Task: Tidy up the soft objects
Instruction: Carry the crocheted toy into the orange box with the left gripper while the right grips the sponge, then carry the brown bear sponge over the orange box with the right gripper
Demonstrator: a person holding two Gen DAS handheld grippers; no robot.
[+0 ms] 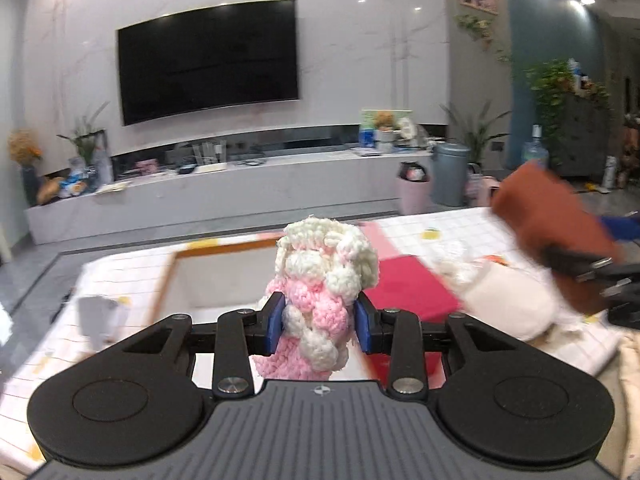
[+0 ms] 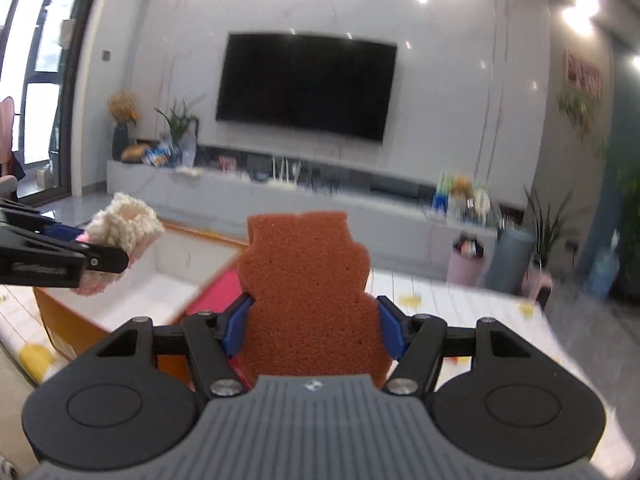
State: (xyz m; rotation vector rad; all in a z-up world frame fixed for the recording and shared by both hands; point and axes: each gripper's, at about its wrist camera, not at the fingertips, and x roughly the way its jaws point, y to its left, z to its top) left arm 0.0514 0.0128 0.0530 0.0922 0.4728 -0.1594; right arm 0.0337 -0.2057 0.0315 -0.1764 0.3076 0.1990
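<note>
Cardboard box (image 1: 224,276): open, orange-rimmed with a white inside, standing on the checked white cloth at the left of the table, beyond the left gripper; the right wrist view shows it at the near left (image 2: 132,292).
Table cloth (image 1: 460,236): white with thin grid lines and small yellow marks; a red patch (image 1: 408,280) lies on it just right of the box.
Left gripper (image 1: 320,322): its blue pads are clamped on the crocheted toy from both sides, low on its body; the jaws stand fairly narrow.
Pink and cream crocheted yarn toy (image 1: 320,280): held upright between the left gripper's pads, cream top rising above them, pink part hanging below, lifted clear of the table with the box behind it. In the right wrist view it shows at the far left (image 2: 124,224), over the box.
White soft heap (image 1: 508,304): blurred, lying on the cloth at the right, near the right gripper; its kind cannot be told.
Right gripper (image 2: 312,324): blue pads pressed on the sponge's two sides, the jaws set wide.
Rust-orange sponge cut in a bear-like shape (image 2: 308,272): upright in the right gripper, standing well above the pads, raised off the table; the left wrist view shows it at the far right (image 1: 552,216).
</note>
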